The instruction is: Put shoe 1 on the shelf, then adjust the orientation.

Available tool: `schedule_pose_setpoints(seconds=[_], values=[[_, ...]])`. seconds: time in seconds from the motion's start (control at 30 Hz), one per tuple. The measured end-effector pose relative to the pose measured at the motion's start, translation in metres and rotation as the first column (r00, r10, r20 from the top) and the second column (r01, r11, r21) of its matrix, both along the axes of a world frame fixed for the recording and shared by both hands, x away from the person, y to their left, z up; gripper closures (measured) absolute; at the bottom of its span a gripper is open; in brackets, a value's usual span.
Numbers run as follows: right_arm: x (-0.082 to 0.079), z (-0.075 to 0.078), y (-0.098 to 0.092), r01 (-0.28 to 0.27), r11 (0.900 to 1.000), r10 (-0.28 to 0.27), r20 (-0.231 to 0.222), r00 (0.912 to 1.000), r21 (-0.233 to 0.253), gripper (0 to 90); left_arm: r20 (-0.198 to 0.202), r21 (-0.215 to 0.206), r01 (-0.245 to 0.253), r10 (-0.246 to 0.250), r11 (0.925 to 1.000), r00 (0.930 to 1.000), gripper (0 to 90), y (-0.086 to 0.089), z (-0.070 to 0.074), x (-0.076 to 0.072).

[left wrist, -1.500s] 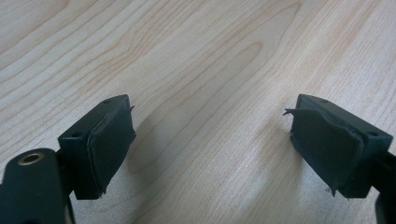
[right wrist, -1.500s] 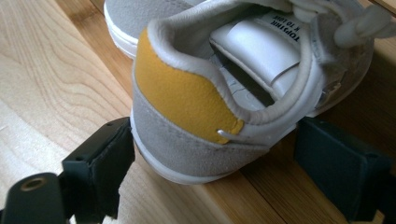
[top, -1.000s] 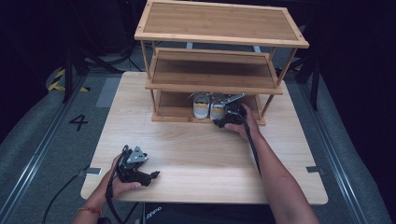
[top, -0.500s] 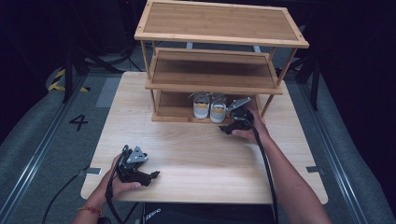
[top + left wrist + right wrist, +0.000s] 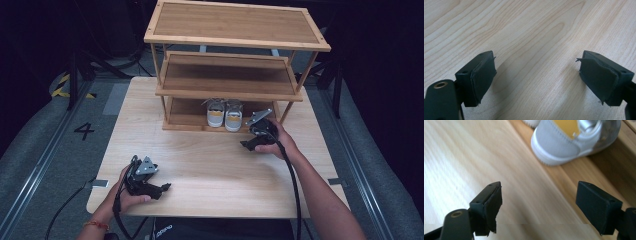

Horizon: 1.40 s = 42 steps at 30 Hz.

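Observation:
A pair of small white shoes with yellow heel tabs (image 5: 216, 114) (image 5: 233, 116) stands side by side on the bottom board of a wooden three-tier rack (image 5: 225, 85). My right gripper (image 5: 252, 137) hovers over the table just right of and in front of the shoes. It is open, with nothing between its jaws. In the right gripper view (image 5: 540, 195) the nearer shoe's heel (image 5: 564, 147) lies a short way ahead on the rack's bottom board (image 5: 579, 177). My left gripper (image 5: 150, 185) rests near the table's front left, open (image 5: 537, 62) over bare wood.
The light wooden table (image 5: 200, 155) carries the rack along its back half. The rack's right front leg (image 5: 286, 112) stands close behind my right hand. On the grey floor at the left are a "4" marking (image 5: 84, 131) and a metal rail (image 5: 35, 165).
My right gripper has drawn back from the right shoe, to the right and toward the person. Both shoes stay on the bottom board. The left gripper has not moved.

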State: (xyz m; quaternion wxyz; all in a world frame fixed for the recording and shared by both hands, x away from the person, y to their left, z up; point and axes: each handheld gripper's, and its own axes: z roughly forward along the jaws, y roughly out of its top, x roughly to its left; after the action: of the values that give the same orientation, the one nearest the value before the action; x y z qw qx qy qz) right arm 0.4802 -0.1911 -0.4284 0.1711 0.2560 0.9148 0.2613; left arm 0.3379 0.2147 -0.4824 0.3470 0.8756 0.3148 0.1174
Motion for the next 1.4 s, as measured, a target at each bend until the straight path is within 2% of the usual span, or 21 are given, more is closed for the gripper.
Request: schedule_pose_setpoints(seconds=[0.07, 0.2, 0.23, 0.3, 0.57, 0.73, 0.83, 1.07, 1.4], values=[[-0.01, 0.0, -0.005, -0.005, 1.0, 0.005, -0.01, 0.9999, -0.013, 21.9, 0.0, 0.0, 0.0, 0.0, 1.0, 1.0, 13.9, 0.0, 0.0, 0.0], [-0.02, -0.001, -0.013, -0.022, 1.0, 0.022, -0.015, 0.9996, -0.013, 22.2, 0.0, 0.0, 0.0, 0.0, 1.0, 1.0, 13.8, 0.0, 0.0, 0.0], [-0.021, -0.001, -0.015, -0.028, 0.999, 0.028, -0.001, 0.9996, -0.027, 22.3, 0.0, 0.0, 0.0, 0.0, 1.0, 1.0, 13.9, 0.0, 0.0, 0.0], [-0.027, -0.002, -0.019, -0.03, 0.999, 0.029, -0.015, 0.9995, -0.032, 22.3, 0.0, 0.0, 0.0, 0.0, 1.0, 1.0, 13.9, 0.0, 0.0, 0.0], [-0.047, -0.006, -0.035, -0.033, 0.997, 0.033, 0.001, 0.9994, -0.065, 22.3, -0.001, -0.001, 0.002, -0.002, 1.0, 1.0, 13.9, 0.0, 0.0, 0.0], [-0.062, -0.007, -0.048, -0.038, 0.998, 0.039, 0.008, 0.9992, -0.05, 22.3, -0.001, -0.001, -0.001, 0.001, 1.0, 1.0, 13.9, 0.0, 0.0, 0.0], [-0.068, -0.01, -0.056, -0.039, 0.997, 0.041, 0.03, 0.9987, -0.068, 22.2, -0.002, -0.003, -0.003, 0.003, 1.0, 1.0, 14.0, 0.0, 0.0, 0.0], [-0.086, -0.016, -0.075, -0.039, 0.997, 0.041, 0.037, 0.9985, -0.068, 22.0, -0.003, -0.003, -0.003, 0.003, 1.0, 1.0, 14.0, 0.0, 0.0, 0.0], [-0.103, -0.023, -0.103, -0.01, 0.999, 0.012, 0.034, 0.9993, -0.034, 21.9, -0.003, -0.004, -0.003, 0.003, 1.0, 1.0, 14.0, 0.0, 0.0, 0.0]])
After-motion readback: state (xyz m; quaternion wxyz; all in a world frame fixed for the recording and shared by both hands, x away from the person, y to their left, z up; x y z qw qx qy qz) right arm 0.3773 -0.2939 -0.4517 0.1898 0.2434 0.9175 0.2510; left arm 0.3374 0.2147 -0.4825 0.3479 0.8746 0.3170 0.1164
